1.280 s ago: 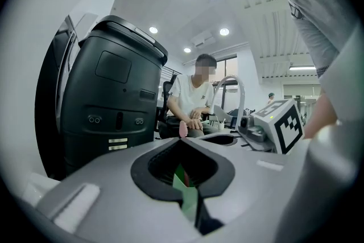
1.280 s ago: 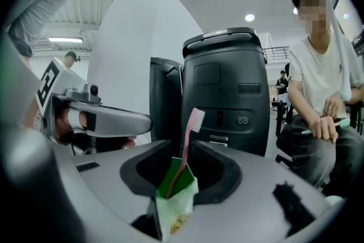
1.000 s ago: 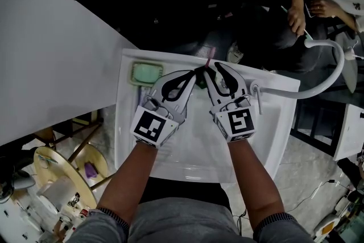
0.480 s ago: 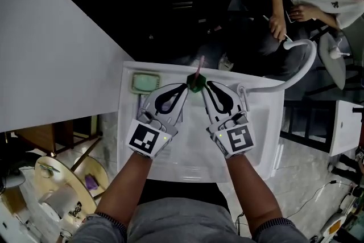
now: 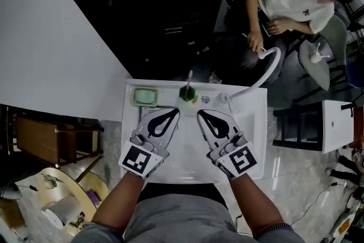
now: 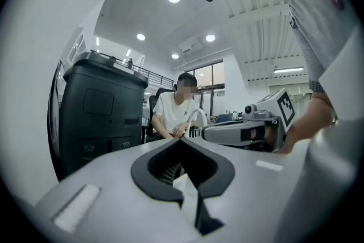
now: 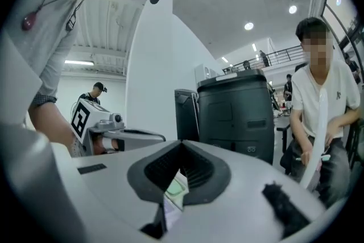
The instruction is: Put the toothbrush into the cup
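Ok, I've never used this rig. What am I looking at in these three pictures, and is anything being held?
A person wears a camera on the head and holds a two-jaw gripper in each hand. The top-down picture is the head view. The other two cameras ride on the grippers and look along their jaws.

Below is a white sink. On it are a green soap dish, a green cup with the pink toothbrush standing in it, and a curved white hose.

The left gripper and right gripper hover over the sink, both shut and empty. The right one's jaws have just been closing, with nothing between them.
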Tool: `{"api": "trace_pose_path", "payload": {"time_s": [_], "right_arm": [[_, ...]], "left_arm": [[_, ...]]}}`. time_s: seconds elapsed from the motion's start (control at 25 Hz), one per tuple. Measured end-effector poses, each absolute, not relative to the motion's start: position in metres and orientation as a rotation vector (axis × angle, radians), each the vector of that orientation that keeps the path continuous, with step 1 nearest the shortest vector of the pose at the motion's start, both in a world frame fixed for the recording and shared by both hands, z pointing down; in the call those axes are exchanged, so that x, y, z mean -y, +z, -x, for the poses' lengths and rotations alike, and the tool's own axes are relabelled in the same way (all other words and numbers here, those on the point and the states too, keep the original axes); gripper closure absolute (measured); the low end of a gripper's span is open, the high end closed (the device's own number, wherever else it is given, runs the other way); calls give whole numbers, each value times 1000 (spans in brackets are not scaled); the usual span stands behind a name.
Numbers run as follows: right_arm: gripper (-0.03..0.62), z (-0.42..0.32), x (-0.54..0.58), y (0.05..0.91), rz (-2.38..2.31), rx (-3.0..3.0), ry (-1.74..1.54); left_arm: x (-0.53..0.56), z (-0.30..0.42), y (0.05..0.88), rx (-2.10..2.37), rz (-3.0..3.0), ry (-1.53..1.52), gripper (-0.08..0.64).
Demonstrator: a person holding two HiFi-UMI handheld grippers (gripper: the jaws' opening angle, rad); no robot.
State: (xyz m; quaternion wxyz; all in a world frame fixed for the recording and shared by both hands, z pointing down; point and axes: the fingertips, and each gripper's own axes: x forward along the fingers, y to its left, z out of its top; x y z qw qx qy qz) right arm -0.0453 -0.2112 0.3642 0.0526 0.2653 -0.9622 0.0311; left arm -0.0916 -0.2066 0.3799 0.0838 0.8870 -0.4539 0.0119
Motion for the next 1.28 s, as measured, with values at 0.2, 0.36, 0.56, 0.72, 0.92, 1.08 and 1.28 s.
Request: {"api": "trace_pose_path", "payload": {"time_s": [0.2,0.36,0.56,0.72,0.92,1.08,1.28], "right_arm": [[578,39,181,332,-769,2951,49],[578,28,154,318,-778,2955,50],[578,16,128,309,-783,2952,71],[578,16,110,301,-733,2953,33],[578,21,92,290,-679,2976,26],[578,21,89,281,-666,2993,44],[578,25,88,274,-650,3005,46]], "left_arm": [[182,85,347,1325,-2731,18,556],[152,67,341,1231,-2732,31,555],[126,48,326,1178,-2801,62,555],[112,41,312,1149,-2824,64,555],[98,47,300,1152,-2806,50,555],[93,51,292,1171,-2795,46,555],[91,54,289,1177,-2791,53,555]]}}
